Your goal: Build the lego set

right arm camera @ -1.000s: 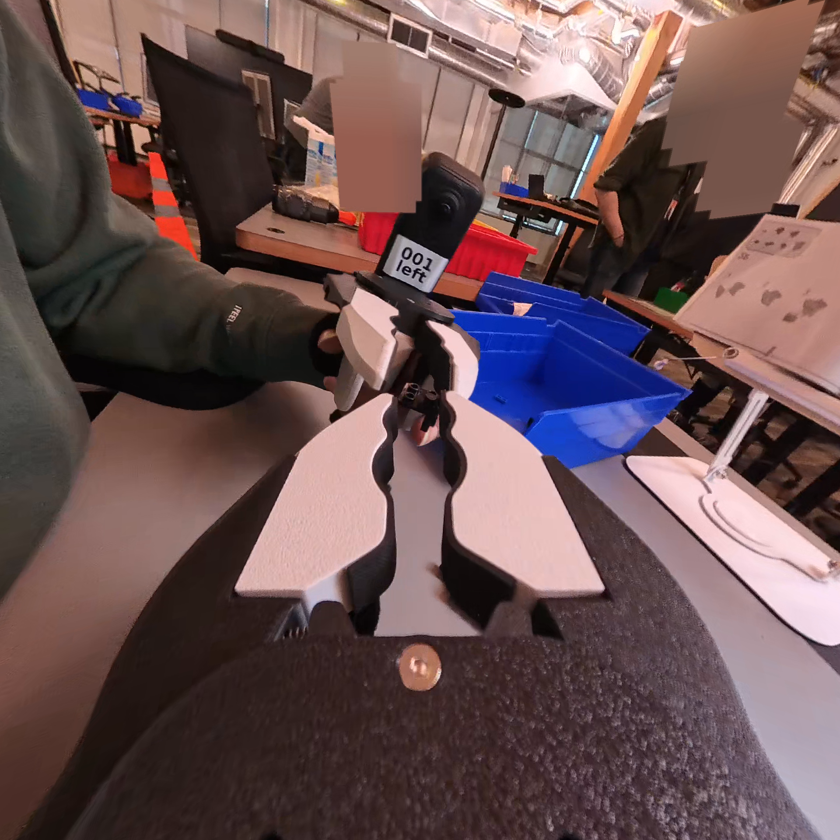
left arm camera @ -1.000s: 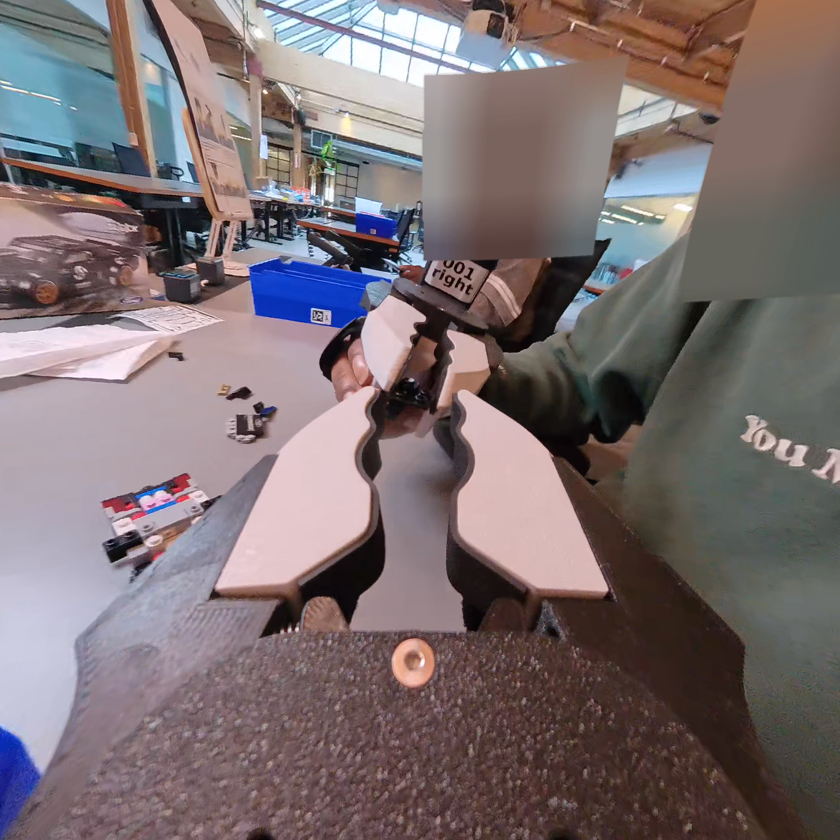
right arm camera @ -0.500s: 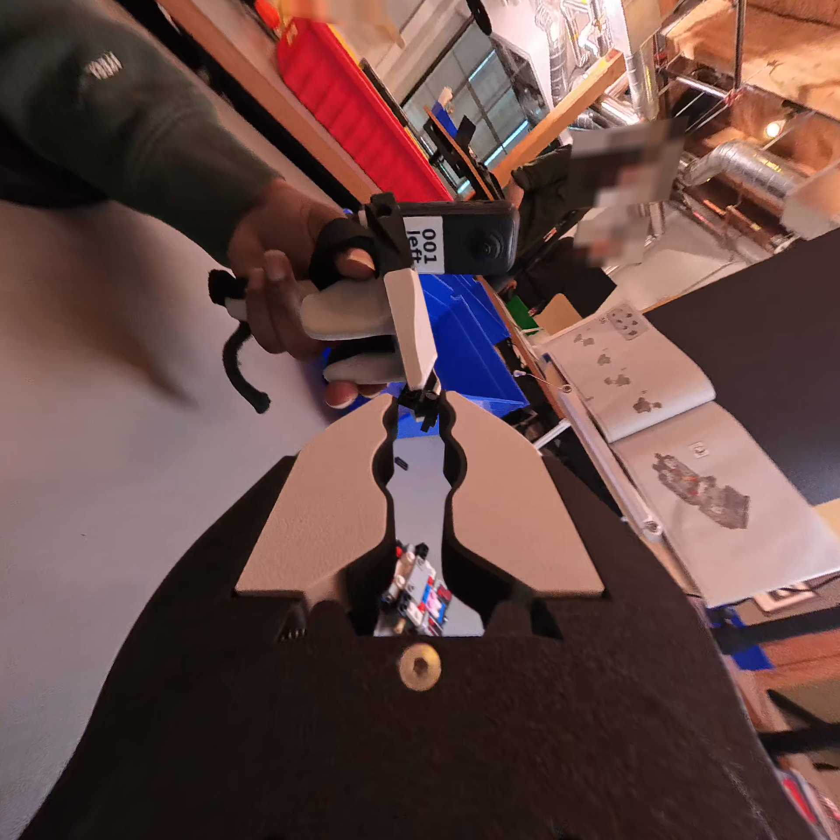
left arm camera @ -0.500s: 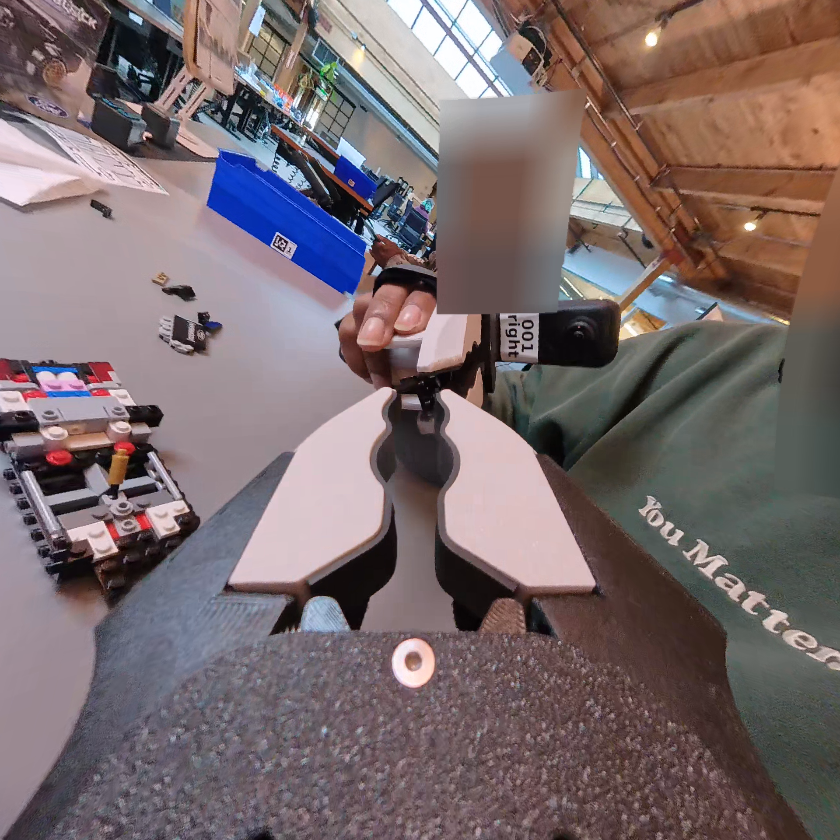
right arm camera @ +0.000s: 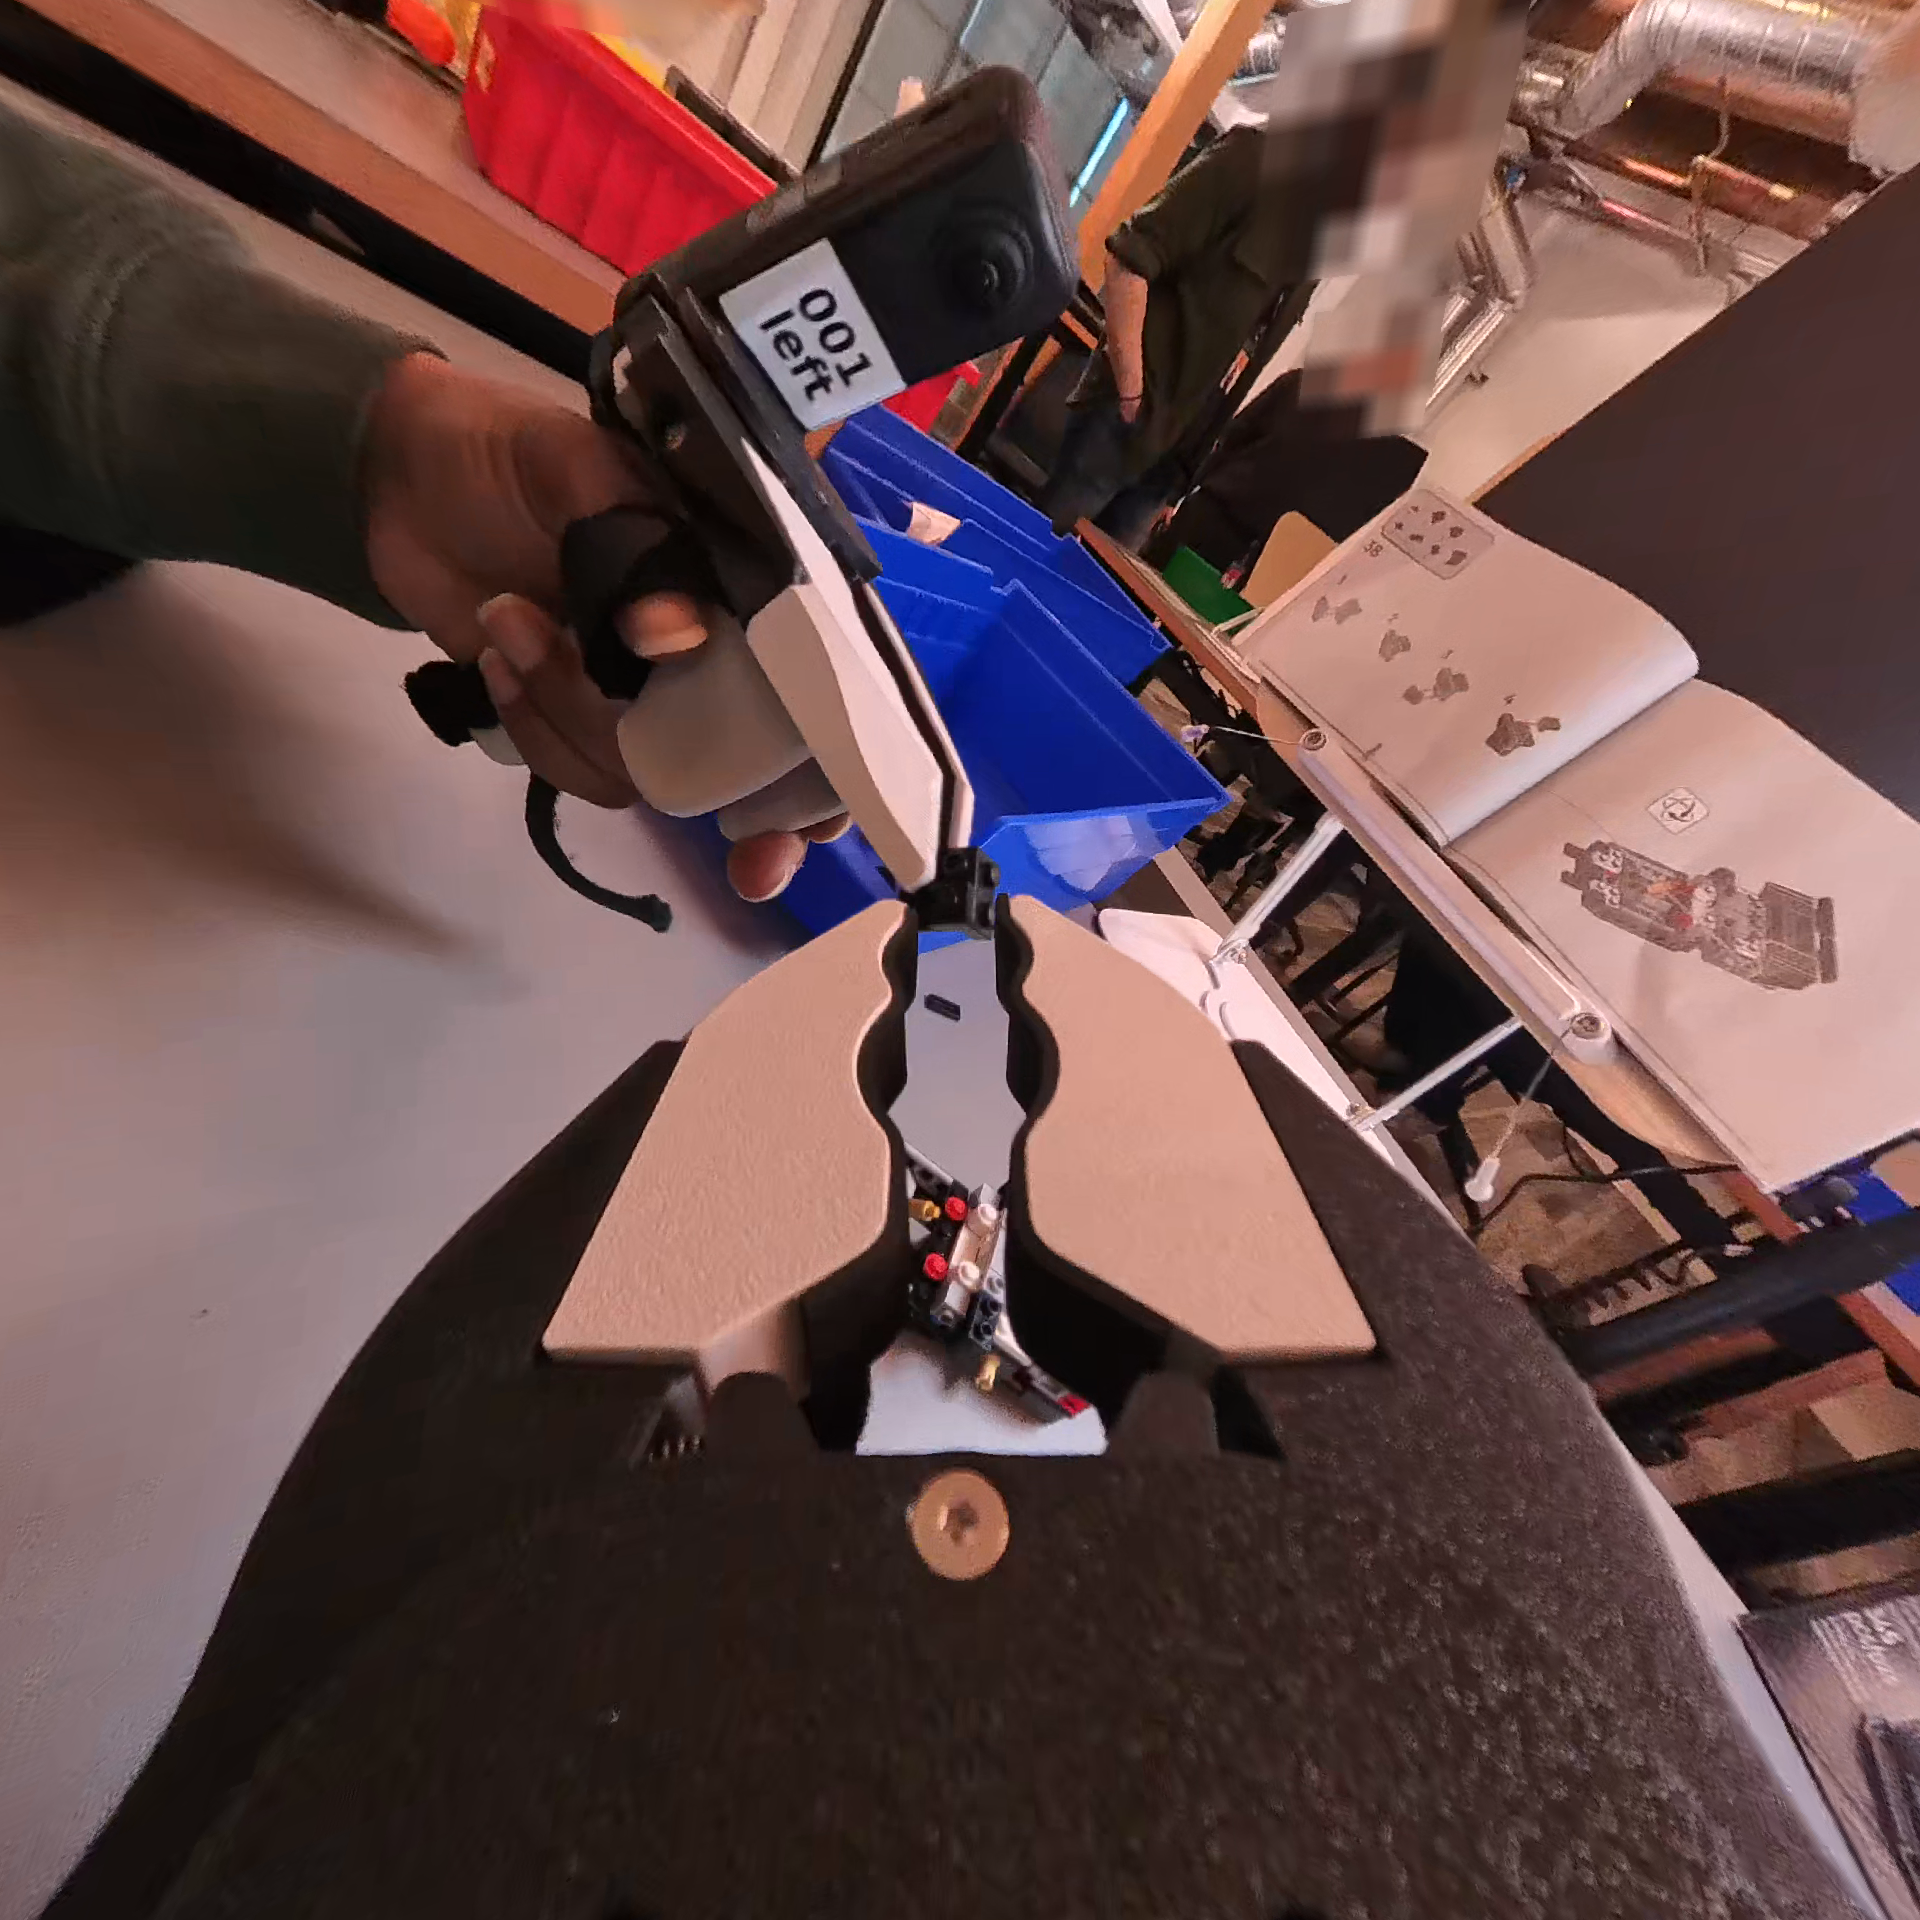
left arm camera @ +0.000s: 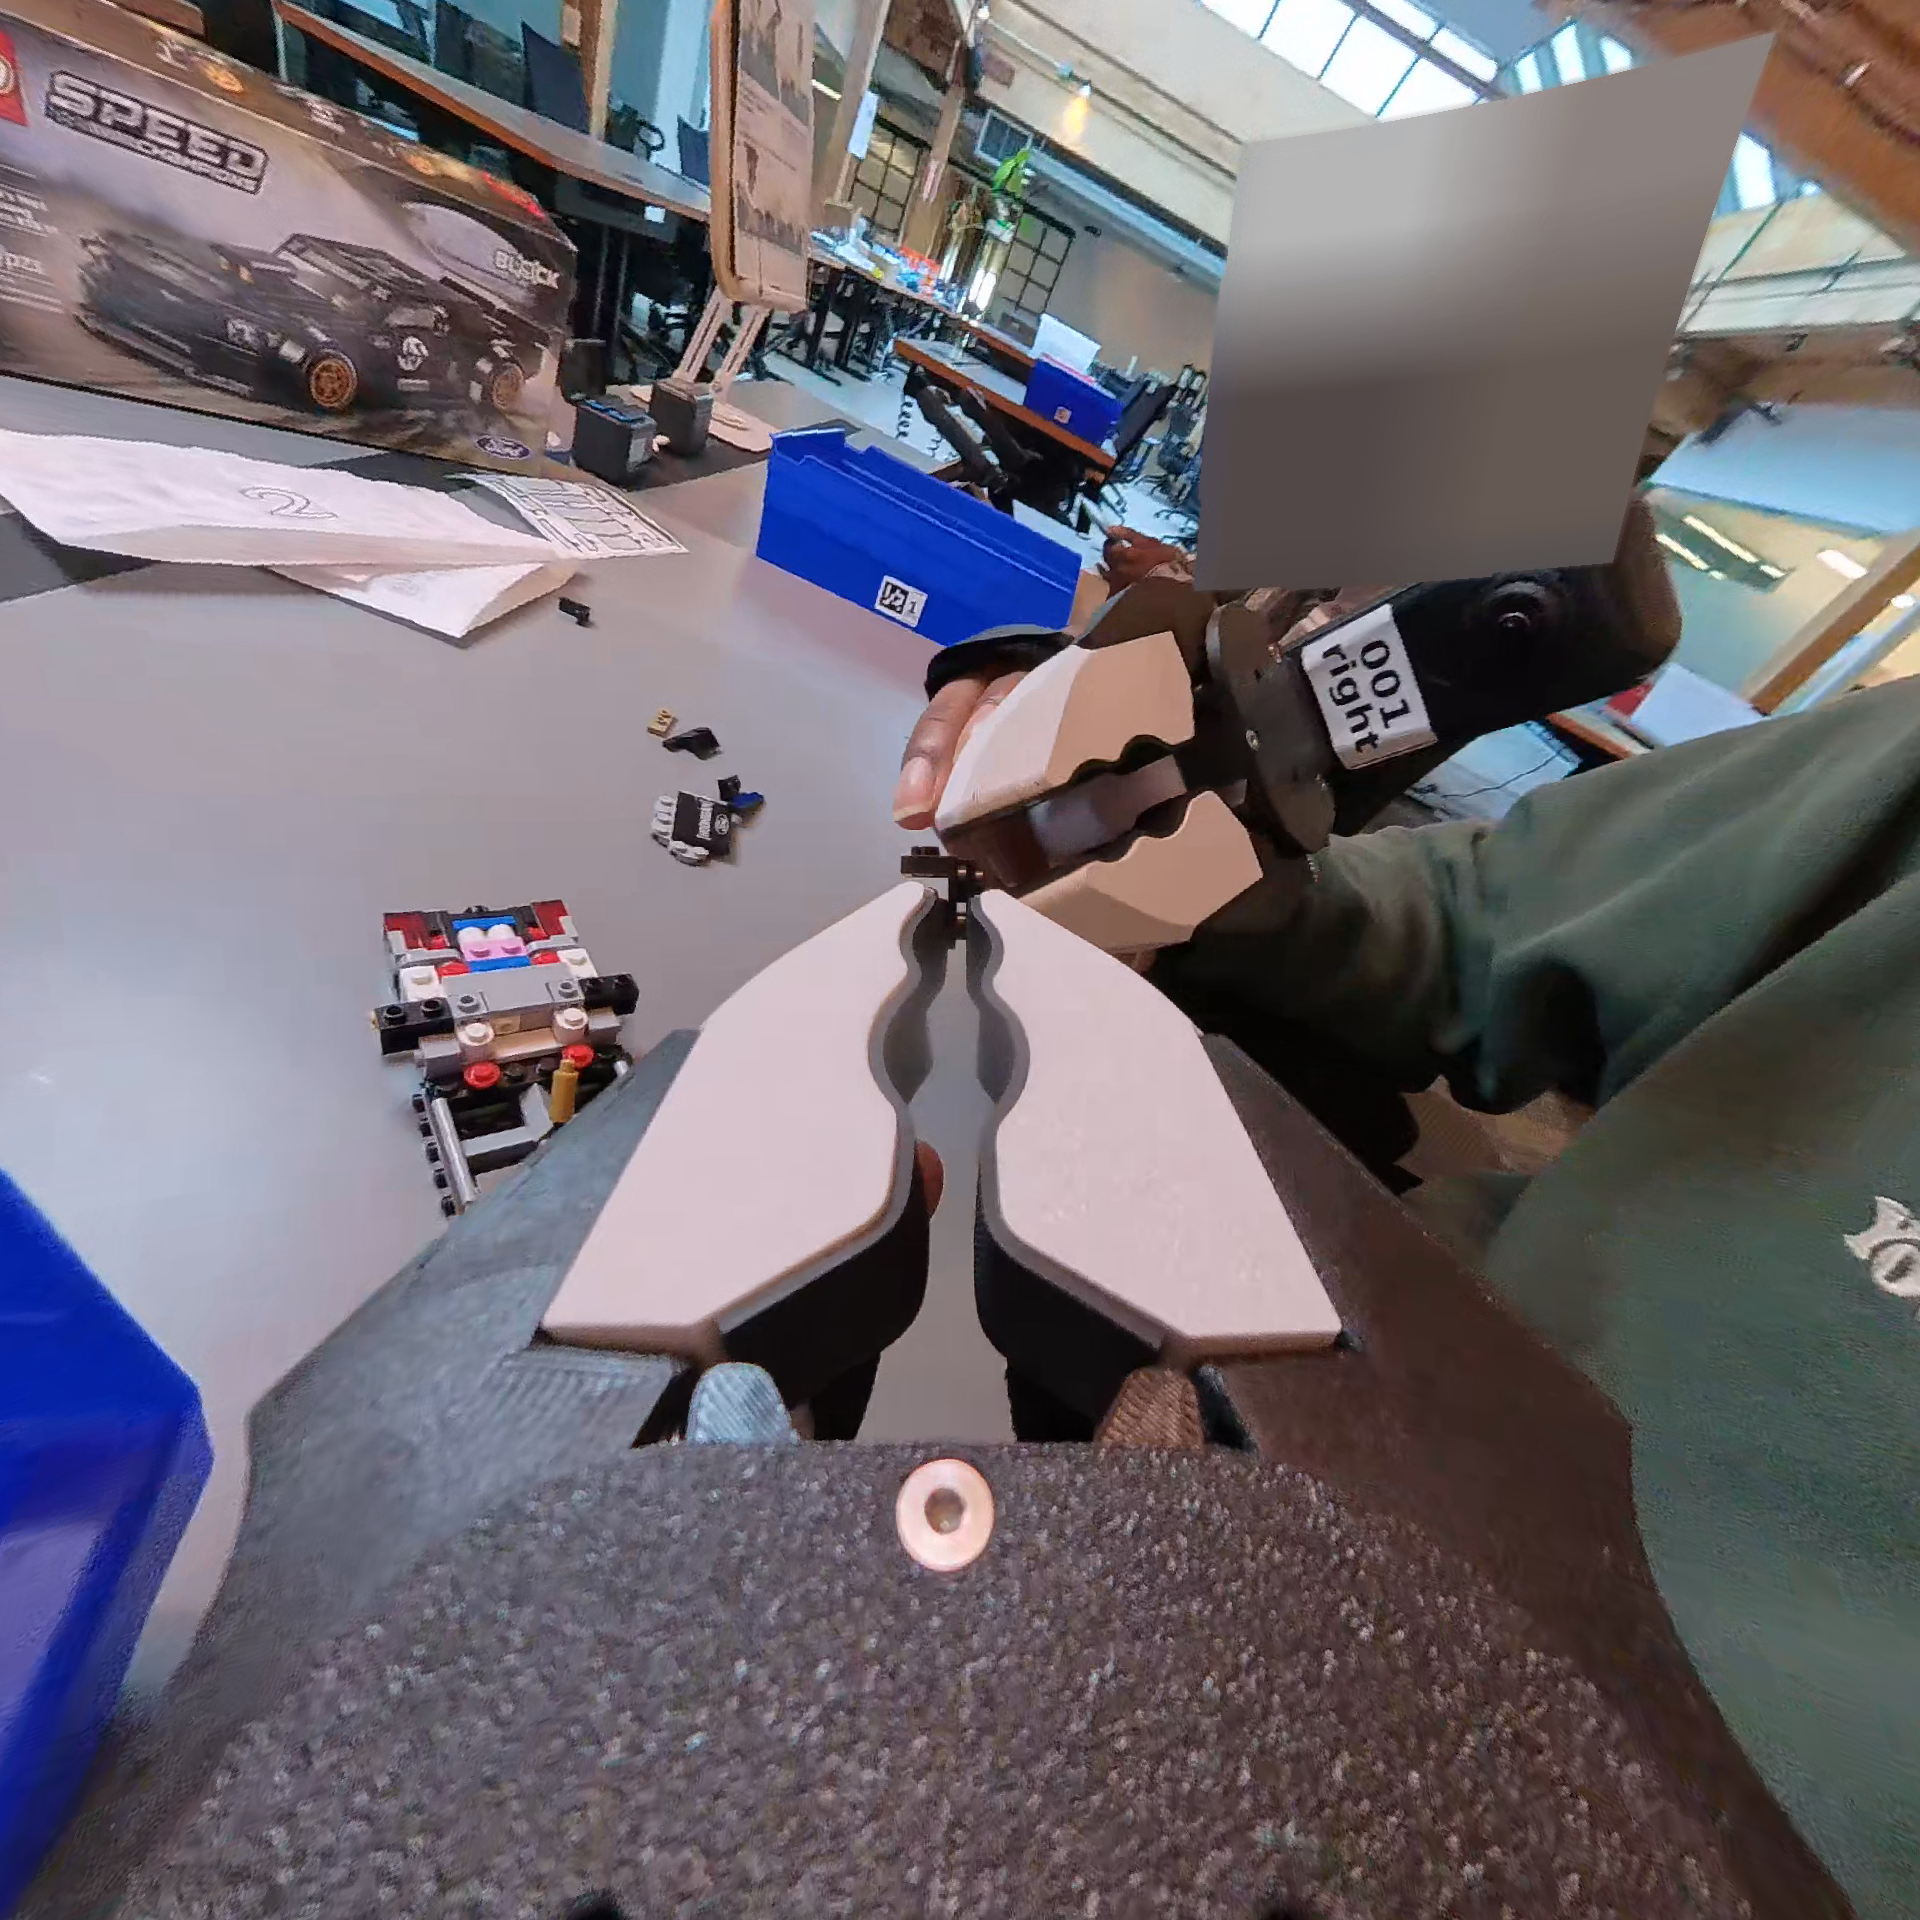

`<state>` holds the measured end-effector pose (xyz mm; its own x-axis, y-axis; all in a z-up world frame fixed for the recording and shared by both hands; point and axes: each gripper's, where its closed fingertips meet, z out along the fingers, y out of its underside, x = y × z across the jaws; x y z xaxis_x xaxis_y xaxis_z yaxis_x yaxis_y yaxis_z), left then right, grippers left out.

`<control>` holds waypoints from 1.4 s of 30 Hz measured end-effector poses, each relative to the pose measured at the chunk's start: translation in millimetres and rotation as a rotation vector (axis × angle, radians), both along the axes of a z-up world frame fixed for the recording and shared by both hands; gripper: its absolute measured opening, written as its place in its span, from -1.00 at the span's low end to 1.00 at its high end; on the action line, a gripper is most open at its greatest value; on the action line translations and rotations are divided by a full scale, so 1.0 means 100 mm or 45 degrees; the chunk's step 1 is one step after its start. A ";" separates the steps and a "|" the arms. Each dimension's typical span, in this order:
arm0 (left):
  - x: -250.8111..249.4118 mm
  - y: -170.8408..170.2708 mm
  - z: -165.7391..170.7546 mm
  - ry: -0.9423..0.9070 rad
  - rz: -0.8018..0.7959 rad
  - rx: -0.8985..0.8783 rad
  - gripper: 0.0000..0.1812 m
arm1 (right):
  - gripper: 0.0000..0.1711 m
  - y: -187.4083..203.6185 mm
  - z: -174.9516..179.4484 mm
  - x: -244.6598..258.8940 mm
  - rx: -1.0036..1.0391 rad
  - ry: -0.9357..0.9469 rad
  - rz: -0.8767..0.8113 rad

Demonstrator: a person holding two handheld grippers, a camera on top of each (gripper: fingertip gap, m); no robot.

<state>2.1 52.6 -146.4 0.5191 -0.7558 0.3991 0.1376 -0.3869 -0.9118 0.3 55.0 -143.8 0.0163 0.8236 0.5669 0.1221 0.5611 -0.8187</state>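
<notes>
While tips meet: L claw [left arm camera: 943, 906], R claw [right arm camera: 957, 920] nearly closed on black brick [right arm camera: 959, 891].
Change: both rolled sideways.

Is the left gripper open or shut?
Shut: the left gripper has its tips pinched on a small black brick piece, leaving only a narrow gap.

The brick car [right arm camera: 961, 1273] showed only as a sliver between the right gripper's [right arm camera: 954, 914] fingers. A blue bin [left arm camera: 73, 1455] was cut off at the left edge. The loose bricks [left arm camera: 701, 821] were too small to identify.
</notes>
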 end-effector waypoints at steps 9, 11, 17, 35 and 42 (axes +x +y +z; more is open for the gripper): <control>0.00 0.02 -0.15 0.088 0.009 -0.085 -0.96 | -0.91 0.00 -0.14 -0.04 0.153 -0.127 -0.077; -0.01 0.01 -0.16 0.121 0.007 -0.075 -0.95 | -0.91 0.00 -0.14 -0.04 0.156 -0.142 -0.080; 0.00 0.00 -0.16 0.168 0.009 -0.041 -0.96 | -0.87 0.00 -0.17 -0.04 0.097 -0.178 -0.079; -0.05 0.07 -0.19 -0.012 0.031 -0.248 -0.96 | -0.93 0.09 -0.20 -0.06 0.251 -0.233 -0.242; -0.48 0.33 -0.38 0.056 0.331 -0.319 -0.97 | -0.93 -0.10 -0.18 -0.09 0.277 -0.223 -0.152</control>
<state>-46.2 85.8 -184.1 0.7019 -0.4777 0.5283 0.2237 -0.5563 -0.8003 -8.3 44.6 -162.0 -0.0079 0.6807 0.7325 0.3266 0.6942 -0.6415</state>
